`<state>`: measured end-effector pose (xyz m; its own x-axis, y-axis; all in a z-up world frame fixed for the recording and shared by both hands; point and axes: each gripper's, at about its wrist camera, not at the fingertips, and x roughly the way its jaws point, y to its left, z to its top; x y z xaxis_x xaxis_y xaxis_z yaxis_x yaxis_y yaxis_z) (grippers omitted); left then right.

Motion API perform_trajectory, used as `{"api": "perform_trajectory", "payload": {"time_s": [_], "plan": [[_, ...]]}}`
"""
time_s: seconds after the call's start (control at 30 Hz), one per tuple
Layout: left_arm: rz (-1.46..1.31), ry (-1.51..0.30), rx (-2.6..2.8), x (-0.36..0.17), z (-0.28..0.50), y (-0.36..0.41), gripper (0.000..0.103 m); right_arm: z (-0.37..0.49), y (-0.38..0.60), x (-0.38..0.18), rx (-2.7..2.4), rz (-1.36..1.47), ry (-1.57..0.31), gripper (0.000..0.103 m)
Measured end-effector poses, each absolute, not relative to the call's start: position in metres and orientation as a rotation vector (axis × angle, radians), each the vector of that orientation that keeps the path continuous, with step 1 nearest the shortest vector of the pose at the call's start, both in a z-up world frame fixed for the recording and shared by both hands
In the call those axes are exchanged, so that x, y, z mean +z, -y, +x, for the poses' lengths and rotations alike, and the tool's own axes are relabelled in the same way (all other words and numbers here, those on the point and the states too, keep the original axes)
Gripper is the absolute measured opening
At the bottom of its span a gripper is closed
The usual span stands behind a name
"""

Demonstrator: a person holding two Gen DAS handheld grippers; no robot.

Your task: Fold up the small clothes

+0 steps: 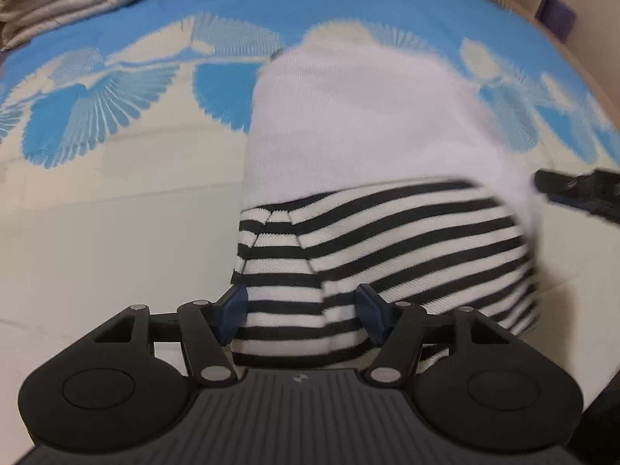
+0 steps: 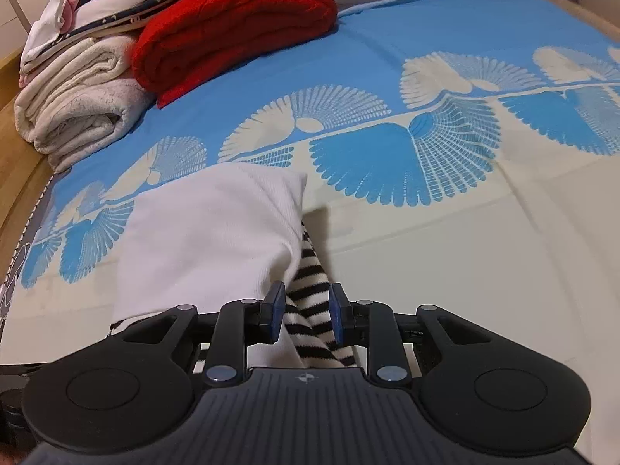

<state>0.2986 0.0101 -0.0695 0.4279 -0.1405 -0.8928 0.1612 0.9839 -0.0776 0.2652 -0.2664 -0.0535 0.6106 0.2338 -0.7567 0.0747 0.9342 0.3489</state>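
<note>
Black-and-white striped knit fills the gap between the blue pads of the left gripper [image 1: 301, 312], whose fingers [image 1: 232, 310] pinch that striped edge of a small garment [image 1: 360, 124]; beyond the stripes the cloth is plain white and rises away from the camera, its far end blurred. In the right wrist view the right gripper [image 2: 305, 312] has its fingers [image 2: 276, 310] closed on another part of the same garment, with a bunched strip of stripes and a fold of white cloth caught between the pads. From there the white part spreads forward and to the left, lying on the bed sheet [image 2: 426, 252], which is cream near the grippers and bright blue farther off, with a band of fan-shaped leaf patterns across the middle. At the right edge of the left wrist view a dark, blurred piece of the other gripper shows just beside the white cloth. At the far left corner of the bed sit a folded red sweater [image 2: 232, 27], a rolled cream towel [image 2: 73, 104] touching it, and a heap of other folded clothes [image 2: 77, 4] behind them.
</note>
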Motion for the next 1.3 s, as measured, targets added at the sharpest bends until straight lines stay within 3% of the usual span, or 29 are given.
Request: {"api": "perform_trajectory", "payload": {"time_s": [0.1, 0.17, 0.27, 0.37, 0.53, 0.77, 0.87, 0.9, 1.07, 1.3], "plan": [[0.014, -1.075, -0.233, -0.071, 0.290, -0.008, 0.069, 0.254, 0.253, -0.044, 0.143, 0.365, -0.856, 0.026], [0.071, -1.143, -0.205, -0.095, 0.294, -0.009, 0.081, 0.252, 0.240, -0.046, 0.177, 0.320, -0.863, 0.027], [-0.012, -1.169, -0.183, -0.091, 0.290, -0.023, 0.083, 0.260, 0.223, -0.079, 0.099, 0.140, -1.047, 0.027], [0.018, -1.048, -0.154, -0.062, 0.274, -0.026, 0.083, 0.263, 0.236, -0.095, -0.040, 0.134, -1.137, 0.027], [0.080, -0.867, -0.150, -0.015, 0.240, -0.023, 0.085, 0.241, 0.243, -0.046, -0.067, 0.145, -0.945, 0.029], [0.097, -0.675, -0.175, 0.036, 0.166, -0.016, 0.086, 0.157, 0.230, 0.024, 0.039, 0.119, -0.668, 0.058], [0.074, -0.624, -0.155, 0.042, 0.132, -0.020, 0.102, 0.114, 0.225, 0.033, 0.058, 0.101, -0.620, 0.071], [0.040, -0.620, -0.146, 0.042, 0.121, -0.022, 0.103, 0.103, 0.223, 0.034, 0.065, 0.093, -0.612, 0.076], [-0.079, -0.676, -0.109, 0.024, 0.089, -0.018, 0.103, 0.063, 0.223, 0.026, 0.058, 0.068, -0.602, 0.081], [-0.009, -0.753, -0.132, -0.016, 0.096, 0.001, 0.103, 0.054, 0.221, 0.010, 0.008, 0.054, -0.650, 0.084]]}}
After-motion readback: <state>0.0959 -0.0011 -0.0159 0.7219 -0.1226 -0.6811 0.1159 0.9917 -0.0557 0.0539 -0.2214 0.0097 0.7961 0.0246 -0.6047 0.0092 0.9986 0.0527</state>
